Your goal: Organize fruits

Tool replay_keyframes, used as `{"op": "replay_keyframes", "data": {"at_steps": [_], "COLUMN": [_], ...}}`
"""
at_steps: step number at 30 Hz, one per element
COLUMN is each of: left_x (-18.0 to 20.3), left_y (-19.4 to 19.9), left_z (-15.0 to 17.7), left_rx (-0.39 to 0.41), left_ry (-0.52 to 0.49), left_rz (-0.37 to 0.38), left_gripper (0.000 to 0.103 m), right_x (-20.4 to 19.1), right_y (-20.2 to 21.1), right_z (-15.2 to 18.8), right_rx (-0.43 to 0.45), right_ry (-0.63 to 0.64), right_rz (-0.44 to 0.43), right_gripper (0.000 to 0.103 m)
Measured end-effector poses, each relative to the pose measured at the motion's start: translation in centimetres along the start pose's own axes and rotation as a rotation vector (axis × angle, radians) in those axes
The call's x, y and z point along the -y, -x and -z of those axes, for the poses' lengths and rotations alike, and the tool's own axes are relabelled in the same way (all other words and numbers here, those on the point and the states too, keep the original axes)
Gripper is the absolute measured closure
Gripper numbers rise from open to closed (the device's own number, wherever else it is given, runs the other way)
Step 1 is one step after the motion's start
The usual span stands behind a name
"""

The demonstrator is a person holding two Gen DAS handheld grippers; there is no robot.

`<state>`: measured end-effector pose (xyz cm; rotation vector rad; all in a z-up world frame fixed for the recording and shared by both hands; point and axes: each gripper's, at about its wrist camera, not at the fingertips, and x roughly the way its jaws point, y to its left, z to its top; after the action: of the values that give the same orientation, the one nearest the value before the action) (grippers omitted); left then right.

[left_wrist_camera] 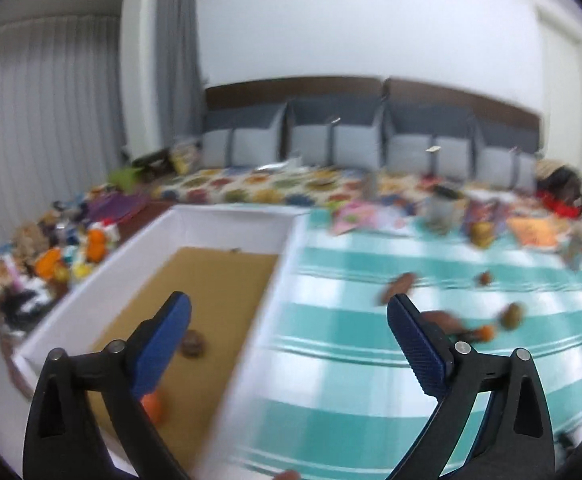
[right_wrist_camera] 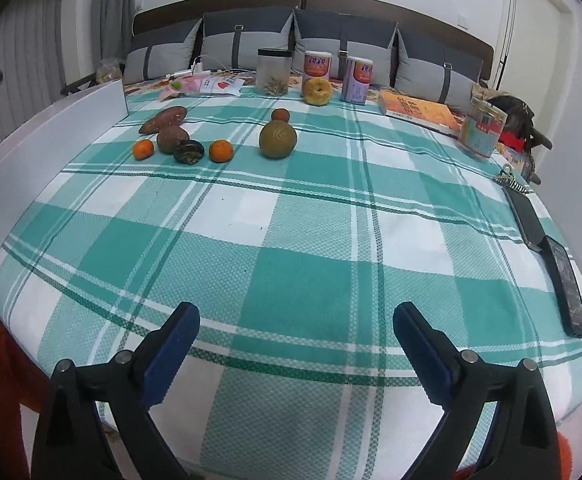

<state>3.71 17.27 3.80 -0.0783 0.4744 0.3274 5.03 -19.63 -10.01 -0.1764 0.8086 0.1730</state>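
Note:
Several fruits lie far ahead on the teal checked cloth (right_wrist_camera: 291, 240): a big green-brown round fruit (right_wrist_camera: 277, 139), two small oranges (right_wrist_camera: 143, 149) (right_wrist_camera: 221, 151), a dark wrinkled fruit (right_wrist_camera: 188, 151), a brown one (right_wrist_camera: 172, 139) and a sweet potato (right_wrist_camera: 163, 119). My right gripper (right_wrist_camera: 295, 344) stands open and empty above the cloth's near edge. In the blurred left wrist view, my left gripper (left_wrist_camera: 289, 334) is open and empty over the wall of a white box (left_wrist_camera: 227, 224). The box holds a brown fruit (left_wrist_camera: 193, 345) and an orange one (left_wrist_camera: 153, 408) on its cardboard floor.
Jars (right_wrist_camera: 273, 71), two cans (right_wrist_camera: 317, 65), a yellow fruit (right_wrist_camera: 317, 90), a book (right_wrist_camera: 419, 112) and a plastic tub (right_wrist_camera: 484, 127) line the far side before grey cushions (right_wrist_camera: 247, 44). Dark flat items (right_wrist_camera: 563, 280) lie at the cloth's right edge. Toys (left_wrist_camera: 51, 260) clutter the box's left.

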Motion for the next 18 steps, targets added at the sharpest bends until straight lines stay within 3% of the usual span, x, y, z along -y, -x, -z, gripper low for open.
{"op": "replay_keyframes", "data": {"at_steps": [4,7,12,18], "left_x": [3.1,6.0,9.4,10.1], "left_y": [0.3,-0.8,-2.9,-6.1], "left_z": [2.3,4.6,8.7,13.0], "left_rx": [-0.071,-0.168,-0.274,-0.439], "left_ry": [0.048,0.019,-0.047,-0.025], "left_rz": [0.174,0.248,0.265,0.249], "left_gripper": [0.003,0.003,0.003,0.003], "right_x": [0.1,-0.1,0.0,0.0], "right_y": [0.1,0.3,0.4,0.4], "right_z": [0.2,0.4,0.8,0.9], "right_rx": [0.007,0.014,0.01,0.01], "right_ry": [0.003,0.015,0.014,0.016], "right_rz": [0.007,0.012,0.014,0.011], "right_gripper": [0.006,0.006,0.006,0.006]}}
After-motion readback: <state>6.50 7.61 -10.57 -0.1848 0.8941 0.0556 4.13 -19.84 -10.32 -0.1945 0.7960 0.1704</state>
